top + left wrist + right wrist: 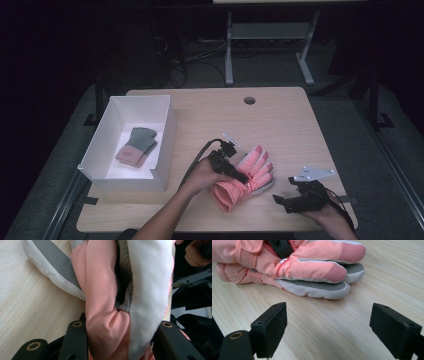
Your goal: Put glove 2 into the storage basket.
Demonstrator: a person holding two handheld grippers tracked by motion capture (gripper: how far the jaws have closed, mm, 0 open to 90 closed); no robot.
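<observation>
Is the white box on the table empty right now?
No, the white box holds a small glove with grey fingers and a pink cuff lying on its floor.

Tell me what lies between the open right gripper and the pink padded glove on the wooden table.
Bare table. In the right gripper view, light wood runs from the right gripper to the pink glove.

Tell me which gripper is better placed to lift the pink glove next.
Left. The left gripper already has the pink glove bunched between its jaws, pads pressing the fabric on both sides. The right gripper sits short of the glove, jaws open over bare table.
</observation>
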